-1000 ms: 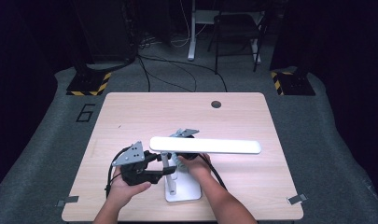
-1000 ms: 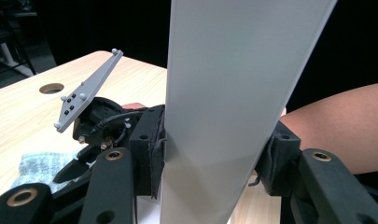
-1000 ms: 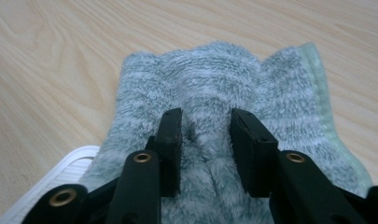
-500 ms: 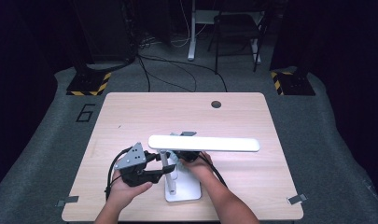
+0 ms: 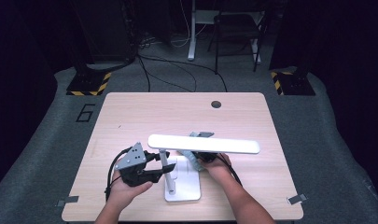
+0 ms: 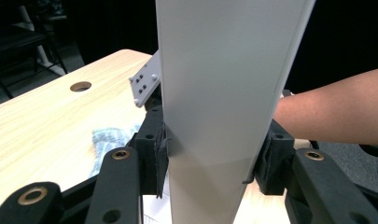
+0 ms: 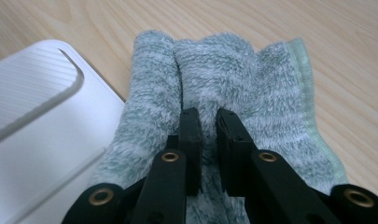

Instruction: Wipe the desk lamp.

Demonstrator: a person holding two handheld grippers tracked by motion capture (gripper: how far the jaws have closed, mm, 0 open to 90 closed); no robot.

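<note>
A white desk lamp stands near the table's front edge, with a flat base (image 5: 185, 189), an upright stem (image 5: 164, 161) and a long head (image 5: 210, 144). My left gripper (image 5: 162, 164) reaches in from the left and its jaws, which have just been closing, press on both sides of the white stem (image 6: 214, 93). My right gripper (image 7: 209, 122) is shut on a fold of a grey-green fluffy cloth (image 7: 256, 79) lying on the table beside the lamp base (image 7: 32, 116). In the high view the right gripper (image 5: 201, 157) and the cloth (image 5: 192, 159) sit partly under the lamp head.
A round cable hole (image 5: 216, 104) is in the table's far side. Tape marks (image 5: 66, 201) stick to the front corners. Beyond the table are floor cables, a chair and hazard-striped stands (image 5: 88, 86).
My right gripper has shifted to the right under the lamp head and closed on the cloth. The left gripper and the lamp have stayed in place.
</note>
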